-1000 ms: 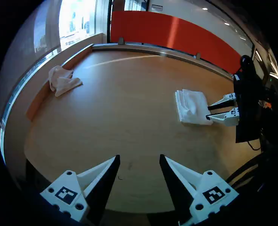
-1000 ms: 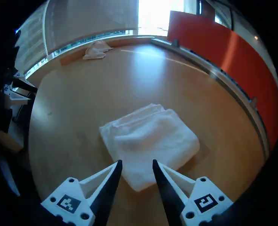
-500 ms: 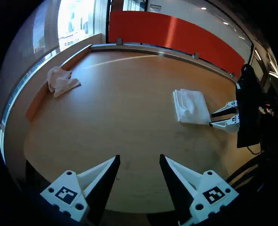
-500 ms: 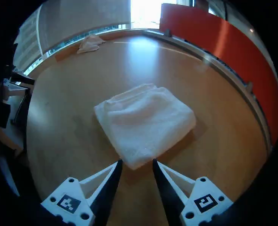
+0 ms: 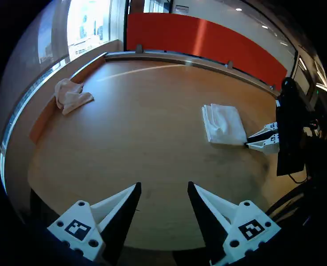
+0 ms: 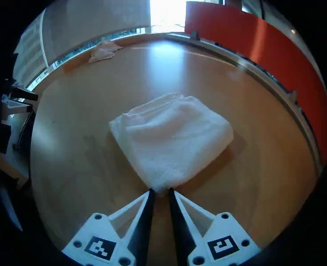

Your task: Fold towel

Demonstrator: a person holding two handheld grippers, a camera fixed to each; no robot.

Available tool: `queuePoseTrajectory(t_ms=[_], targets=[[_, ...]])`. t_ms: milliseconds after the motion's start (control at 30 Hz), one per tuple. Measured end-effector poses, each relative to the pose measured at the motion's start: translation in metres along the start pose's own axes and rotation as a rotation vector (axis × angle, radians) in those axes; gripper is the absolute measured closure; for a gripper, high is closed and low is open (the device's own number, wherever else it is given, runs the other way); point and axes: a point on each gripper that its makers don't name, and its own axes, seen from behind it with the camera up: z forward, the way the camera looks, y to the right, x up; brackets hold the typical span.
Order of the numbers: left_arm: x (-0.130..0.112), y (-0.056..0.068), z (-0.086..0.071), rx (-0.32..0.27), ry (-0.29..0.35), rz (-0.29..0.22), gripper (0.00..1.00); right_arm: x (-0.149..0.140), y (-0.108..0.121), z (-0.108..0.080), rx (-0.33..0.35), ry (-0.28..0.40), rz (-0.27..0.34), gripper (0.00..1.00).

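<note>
A white folded towel [image 6: 172,137] lies on the wooden table [image 6: 97,146], one corner pointing at my right gripper [image 6: 161,193]. The right gripper's fingers have closed to a narrow gap, with that near corner pinched between their tips. In the left gripper view the same folded towel [image 5: 224,124] lies at the right, and the right gripper [image 5: 248,142] touches its near corner. My left gripper [image 5: 162,188] hangs open over bare wood at the table's near edge, far from the towel, with nothing between its fingers.
A crumpled cream towel [image 5: 70,95] lies by the table's raised wooden rim near the window [image 5: 83,26], and is also seen far off as a crumpled towel [image 6: 103,50]. A red wall panel [image 5: 208,40] runs behind the table's far edge. The left gripper [image 6: 19,99] shows at the left edge.
The right gripper drew back to the folded towel's near corner and its fingers closed from wide apart to a narrow gap on it. The left gripper stayed still and open.
</note>
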Motion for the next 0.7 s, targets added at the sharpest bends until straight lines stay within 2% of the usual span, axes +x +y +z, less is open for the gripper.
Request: queuePoseTrajectory(t_ms=[233, 500, 700], targets=[[-0.001, 0.0, 0.0, 0.001, -0.002, 0.001, 0.23, 0.0, 0.001, -0.001, -0.006, 0.005, -0.005, 0.96], [0.0, 0.001, 0.001, -0.002, -0.002, 0.007, 0.23, 0.008, 0.008, -0.008, -0.022, 0.017, -0.016, 0.98], [0.005, 0.003, 0.002, -0.008, 0.006, 0.012, 0.23, 0.03, 0.017, -0.024, -0.04, 0.049, -0.045, 0.98]])
